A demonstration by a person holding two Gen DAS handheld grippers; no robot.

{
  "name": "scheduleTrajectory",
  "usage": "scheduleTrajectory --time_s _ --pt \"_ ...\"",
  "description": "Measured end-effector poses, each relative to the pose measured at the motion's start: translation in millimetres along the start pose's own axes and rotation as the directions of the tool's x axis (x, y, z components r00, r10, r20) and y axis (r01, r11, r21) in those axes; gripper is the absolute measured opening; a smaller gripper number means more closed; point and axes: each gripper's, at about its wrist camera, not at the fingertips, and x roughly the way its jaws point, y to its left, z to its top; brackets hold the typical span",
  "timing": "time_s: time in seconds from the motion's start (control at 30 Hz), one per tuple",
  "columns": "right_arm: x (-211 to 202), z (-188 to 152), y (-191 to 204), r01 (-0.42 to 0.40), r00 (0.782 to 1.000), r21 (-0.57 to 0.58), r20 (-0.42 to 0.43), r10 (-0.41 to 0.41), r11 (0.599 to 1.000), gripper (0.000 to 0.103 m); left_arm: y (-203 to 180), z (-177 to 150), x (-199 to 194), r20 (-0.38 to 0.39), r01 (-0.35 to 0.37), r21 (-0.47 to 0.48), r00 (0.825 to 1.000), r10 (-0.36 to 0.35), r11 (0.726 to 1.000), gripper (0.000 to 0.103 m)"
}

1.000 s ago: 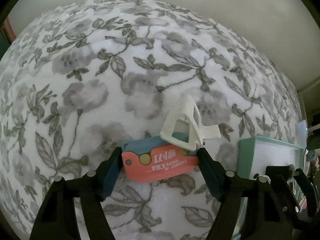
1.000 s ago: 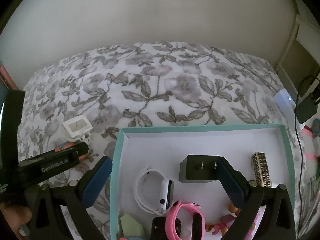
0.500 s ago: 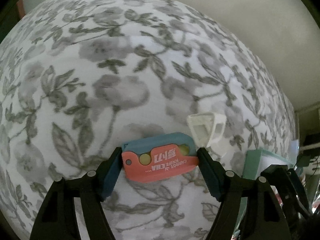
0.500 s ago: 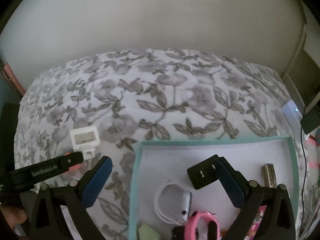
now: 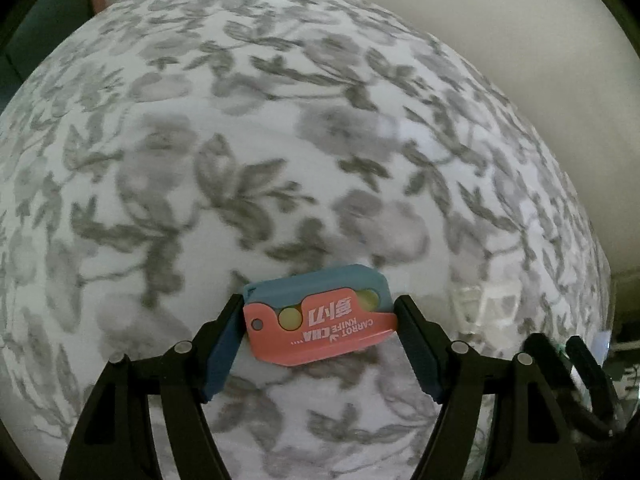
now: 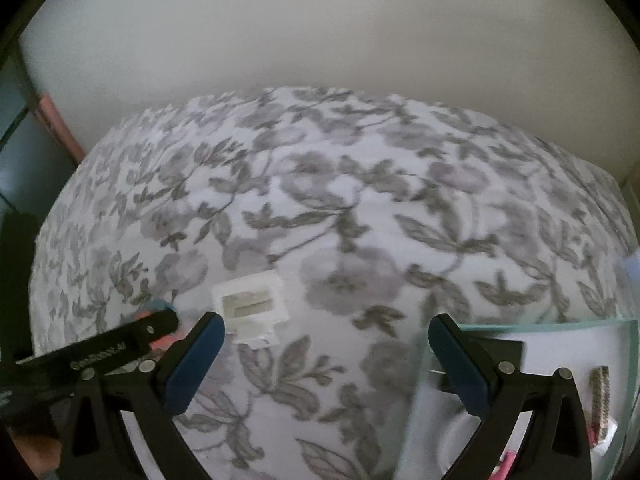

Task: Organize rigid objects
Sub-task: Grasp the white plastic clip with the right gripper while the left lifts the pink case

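A coral and blue folding toy knife (image 5: 320, 320) with "CARROT KNIFE" printed on it hangs above the floral bedcover (image 5: 280, 160). My left gripper (image 5: 320, 332) is shut on it, with one pad at each end. A white plastic frame piece (image 6: 252, 304) lies on the cover just beyond my right gripper's left finger; it shows blurred as the white piece (image 5: 484, 304) in the left wrist view. My right gripper (image 6: 326, 322) is open over bare cover, nothing between its fingers. The teal-rimmed tray (image 6: 540, 325) sits at its lower right.
In the tray lie a black charger (image 6: 504, 354), a gold patterned bar (image 6: 600, 404) and a white watch (image 6: 460, 436). A black arm of the left gripper (image 6: 104, 350) crosses the right wrist view's lower left. A pale wall (image 6: 320, 40) stands behind the bed.
Both grippers moved left across the bed. The tray slid toward the right edge of both views, and the white piece passed from ahead of the knife to its right. The knife stays gripped.
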Motion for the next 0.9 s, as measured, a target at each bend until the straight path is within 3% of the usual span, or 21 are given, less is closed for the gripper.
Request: scheduleTrajectory --time_s 0.33,0.53,0.7,0.9 --pt "36.3 3.3 36.0 0.009 0.998 -0.070 -0.055 -0.013 0.998 0.098 25.2 2.5 -0.7 -0.001 0.014 -0.060 1.000 -0.014 0.998 0.076" --pt "46.3 6.0 41.3 0.014 0.997 -0.079 -0.074 -0.020 0.997 0.084 26.4 4.5 1.0 0.000 0.017 -0.061 1.000 -0.017 0.998 0.076" --pt "49.6 5.4 43.0 0.010 0.996 -0.091 -0.087 -0.018 0.996 0.056 14.4 10.4 9.8 -0.001 0.009 -0.055 1.000 -0.009 0.998 0.076" --pt "41.4 -1.1 38.3 -0.003 0.996 -0.085 -0.085 -0.004 0.996 0.054 3.1 10.0 8.7 -0.003 0.016 -0.037 1.000 -0.016 0.999 0.076"
